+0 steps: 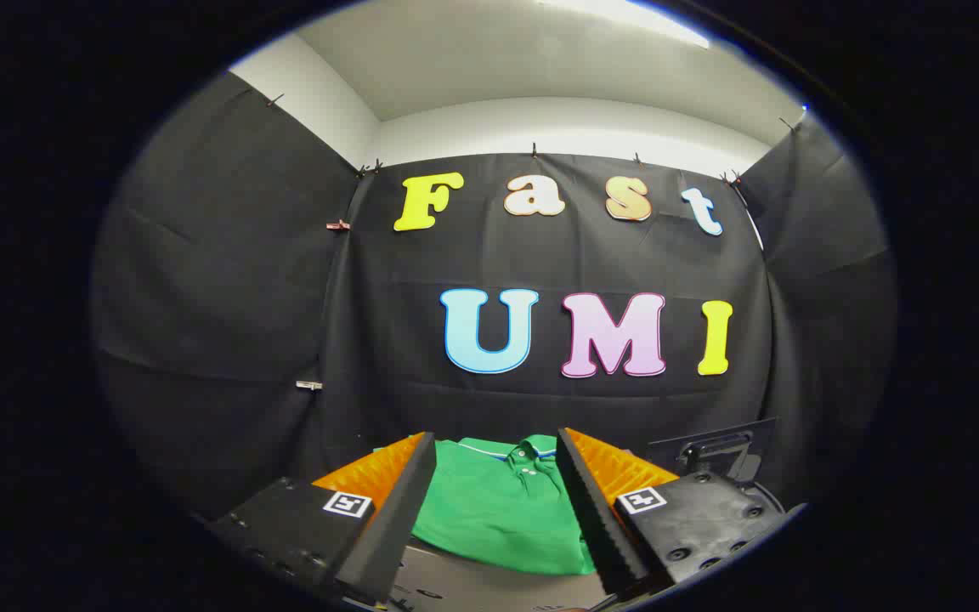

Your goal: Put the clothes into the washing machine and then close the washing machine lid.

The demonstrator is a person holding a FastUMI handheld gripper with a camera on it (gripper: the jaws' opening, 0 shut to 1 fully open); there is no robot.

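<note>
A folded green polo shirt [498, 510] with a buttoned collar lies flat on a pale surface, just ahead of and between my fingers. My gripper [496, 446] is open, its two fingers spread wide on either side of the shirt and apart from it. Beyond the right finger stands a dark upright panel with a handle-like recess [715, 450]; I cannot tell whether it is the washing machine lid.
Black cloth walls [226, 297] close in the booth at the back and on both sides, close behind the shirt. A strip of the pale surface [489, 586] shows in front of the shirt, between the fingers.
</note>
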